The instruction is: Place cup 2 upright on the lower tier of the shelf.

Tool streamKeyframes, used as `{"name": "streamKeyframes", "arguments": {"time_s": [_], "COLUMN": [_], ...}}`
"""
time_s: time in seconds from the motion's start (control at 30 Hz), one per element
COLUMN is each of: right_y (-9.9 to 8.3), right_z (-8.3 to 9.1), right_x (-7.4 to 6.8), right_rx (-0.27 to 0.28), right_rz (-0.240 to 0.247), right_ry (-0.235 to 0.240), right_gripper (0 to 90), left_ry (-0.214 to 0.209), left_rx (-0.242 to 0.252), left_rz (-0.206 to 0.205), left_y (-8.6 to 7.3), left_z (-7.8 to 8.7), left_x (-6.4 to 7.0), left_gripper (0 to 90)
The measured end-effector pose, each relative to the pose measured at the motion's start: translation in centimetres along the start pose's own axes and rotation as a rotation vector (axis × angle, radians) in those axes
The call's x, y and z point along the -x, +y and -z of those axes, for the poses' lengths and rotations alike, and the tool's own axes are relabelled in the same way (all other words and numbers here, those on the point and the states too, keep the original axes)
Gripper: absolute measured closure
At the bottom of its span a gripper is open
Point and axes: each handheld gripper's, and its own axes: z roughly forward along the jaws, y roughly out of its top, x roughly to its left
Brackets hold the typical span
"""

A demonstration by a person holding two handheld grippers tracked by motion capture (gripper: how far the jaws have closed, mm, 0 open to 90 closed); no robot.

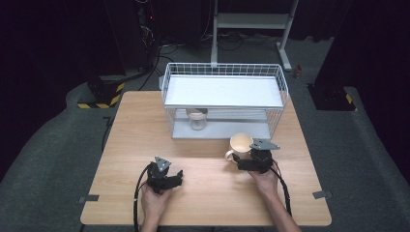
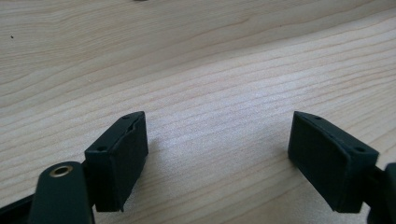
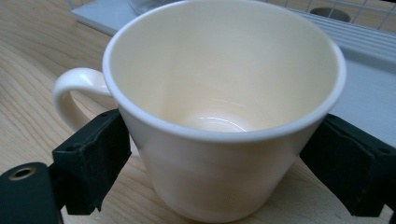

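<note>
Right tongs (image 3: 219, 154) bracket the cream mug (image 3: 224, 107) at its lower body, jaws on either side; full clamping contact cannot be confirmed. The mug stands upright on the wooden surface (image 1: 208, 193), just in front of the white wire rack (image 1: 225, 99), handle toward the left hand's side. Left tongs (image 2: 217, 149) are spread wide, empty, low over bare wood. Assessment: grasp stage only; lifting and placing the mug remain outstanding. A glass jar (image 1: 197, 118) occupies the rack's lower level.

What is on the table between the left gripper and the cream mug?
Nothing: in the high view, only bare wooden table lies between the left gripper and the cream mug, which sits between the right gripper's jaws.
</note>
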Motion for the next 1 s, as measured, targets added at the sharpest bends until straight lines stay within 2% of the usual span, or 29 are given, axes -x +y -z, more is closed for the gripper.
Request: {"name": "streamKeyframes", "arguments": {"time_s": [0.17,0.33,0.6,1.0], "right_y": [0.4,0.9,1.9,2.8], "right_z": [1.2,1.7,1.7,0.8], "right_x": [0.2,0.3,0.2,0.2], "right_rx": [0.039,0.054,0.053,0.050], "right_rz": [0.000,-0.007,-0.002,-0.010], "right_ry": [0.021,0.031,0.029,0.018], "right_gripper": [9.3,9.3,9.3,9.0], "left_ry": [-0.001,-0.001,0.000,-0.001], "left_rx": [-0.002,-0.002,-0.001,-0.002], "left_rz": [0.000,0.000,0.000,0.000], "left_y": [0.0,0.0,0.0,0.0], "left_z": [0.0,0.0,0.0,0.0], "left_x": [0.0,0.0,0.0,0.0], "left_gripper": [20.4,20.4,20.4,20.4]}}
